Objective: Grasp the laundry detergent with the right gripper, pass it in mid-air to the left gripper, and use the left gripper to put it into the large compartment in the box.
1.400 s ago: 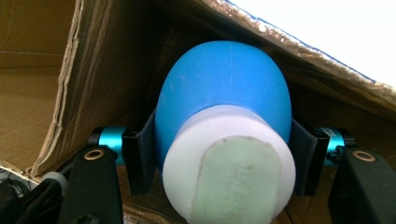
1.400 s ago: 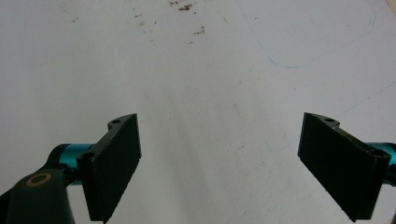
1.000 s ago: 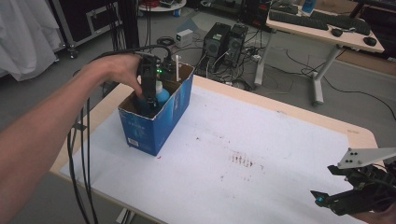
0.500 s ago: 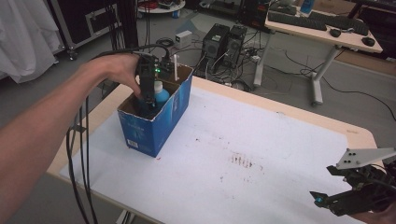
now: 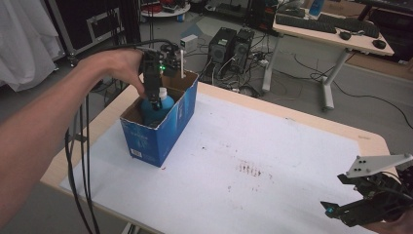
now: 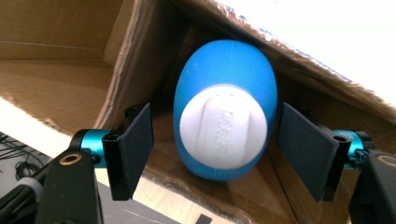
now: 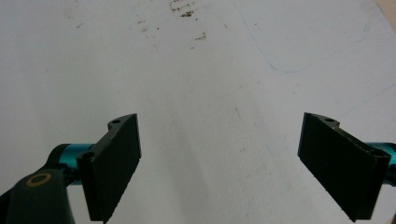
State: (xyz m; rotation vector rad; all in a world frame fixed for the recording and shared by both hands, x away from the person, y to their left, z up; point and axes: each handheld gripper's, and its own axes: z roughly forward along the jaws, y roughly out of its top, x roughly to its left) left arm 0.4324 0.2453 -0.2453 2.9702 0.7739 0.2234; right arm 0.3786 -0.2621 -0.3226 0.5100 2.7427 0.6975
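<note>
At table's far-left corner, high view: left gripper (image 5: 155, 100) reaches into box (image 5: 146, 139) over bottle (image 5: 163, 103) | left gripper view: jaws spread, flanking cap (image 6: 223, 129), apart; likely pre-grasp, next close | right gripper view: jaws spread over bare table (image 7: 210, 70).

The left gripper (image 6: 215, 151) points down into a cardboard box (image 6: 60, 56), its jaws spread wide on either side of a blue bottle (image 6: 224, 70) with a white cap (image 6: 223, 129). Neither black pad (image 6: 135, 147) touches the bottle. The bottle stands against the box's inner wall.
</note>
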